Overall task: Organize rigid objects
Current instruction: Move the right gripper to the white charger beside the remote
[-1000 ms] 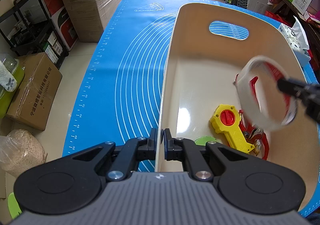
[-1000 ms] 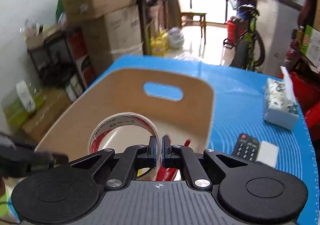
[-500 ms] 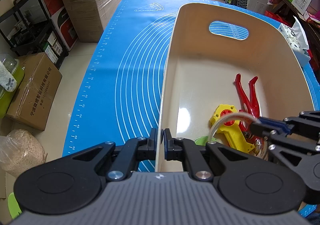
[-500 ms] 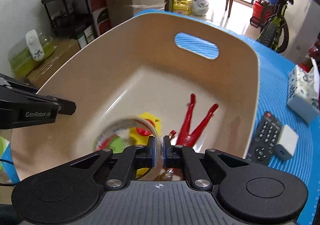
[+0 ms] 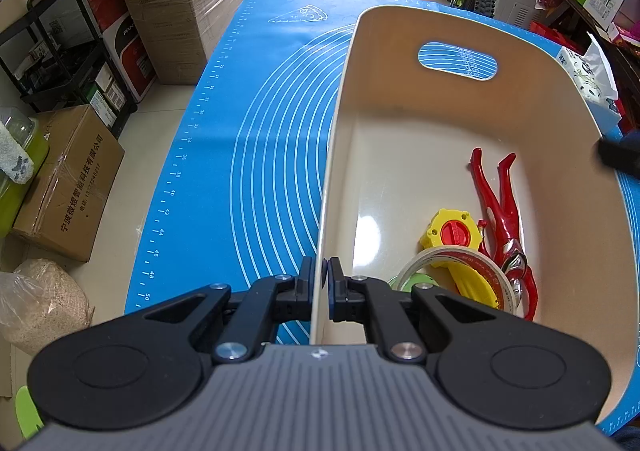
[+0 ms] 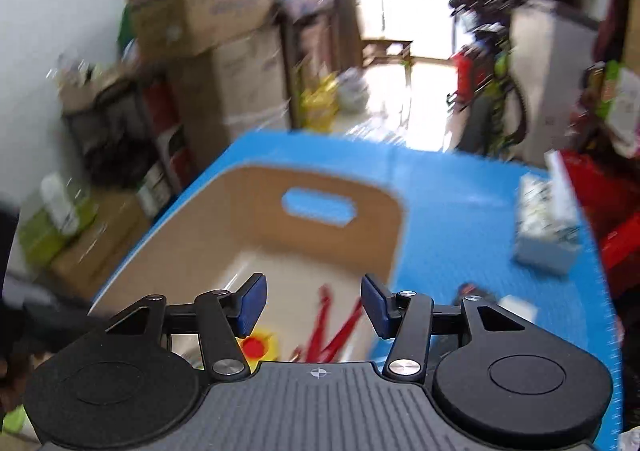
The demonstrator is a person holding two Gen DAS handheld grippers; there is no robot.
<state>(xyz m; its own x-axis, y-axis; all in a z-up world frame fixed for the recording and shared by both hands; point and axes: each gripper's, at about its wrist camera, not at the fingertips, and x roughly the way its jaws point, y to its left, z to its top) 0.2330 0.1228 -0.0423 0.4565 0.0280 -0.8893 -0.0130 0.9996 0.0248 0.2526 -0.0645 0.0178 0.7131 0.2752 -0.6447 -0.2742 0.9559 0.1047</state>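
bin (image 5: pixel 520 63) cream | mat (image 5: pixel 260 131) blue, white lines | pliers (image 5: pixel 498 203) red | tape measure (image 5: pixel 452 229) yellow-red

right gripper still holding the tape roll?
No. The right gripper has just opened with nothing between its pads, and the tape roll lies in the bin on the yellow tool.

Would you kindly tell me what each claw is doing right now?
Left claw: closed on the bin wall.
Right claw: open, empty, just opened.

Tape roll (image 5: pixel 452 271) released; right claw (image 6: pixel 312 307) opening.
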